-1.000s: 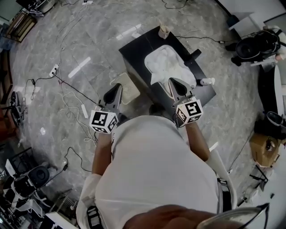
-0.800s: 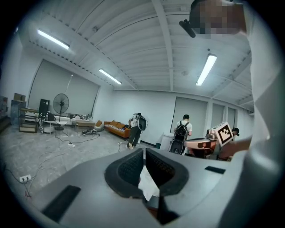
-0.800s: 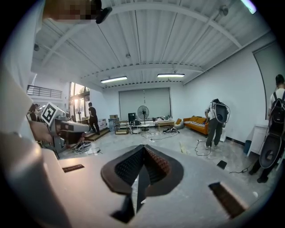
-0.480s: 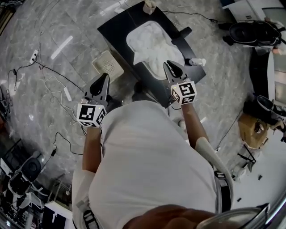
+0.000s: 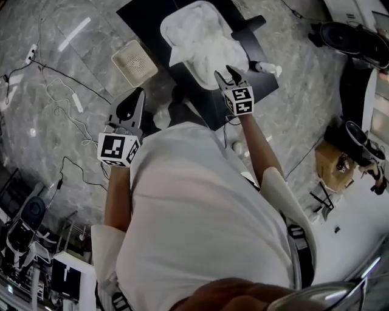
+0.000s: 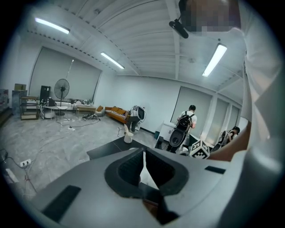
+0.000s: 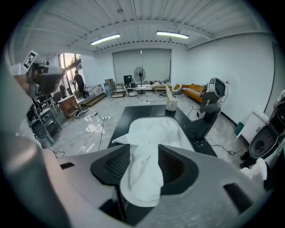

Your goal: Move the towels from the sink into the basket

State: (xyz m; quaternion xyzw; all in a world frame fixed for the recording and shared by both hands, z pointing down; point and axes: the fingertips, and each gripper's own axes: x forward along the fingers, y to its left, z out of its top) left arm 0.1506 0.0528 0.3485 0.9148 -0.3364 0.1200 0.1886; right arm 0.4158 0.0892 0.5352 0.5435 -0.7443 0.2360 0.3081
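Towels are lying heaped in the sink on the black table, and the first pickup is only getting started, with the basket waiting on the floor nearby. The right gripper is hovering near the draped towel, its fingers partly apart after just opening, gripping nothing; it probably needs to sink and clench next. The left gripper is idling, fingers closed on nothing.

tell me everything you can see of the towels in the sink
The towels are white, soft-looking cloth, crumpled in a heap set into the black counter. One fold drapes over the near edge and hangs down the front. The right gripper, whose jaws have just been opening, points at that fold; it shows between the jaws, not pinched.
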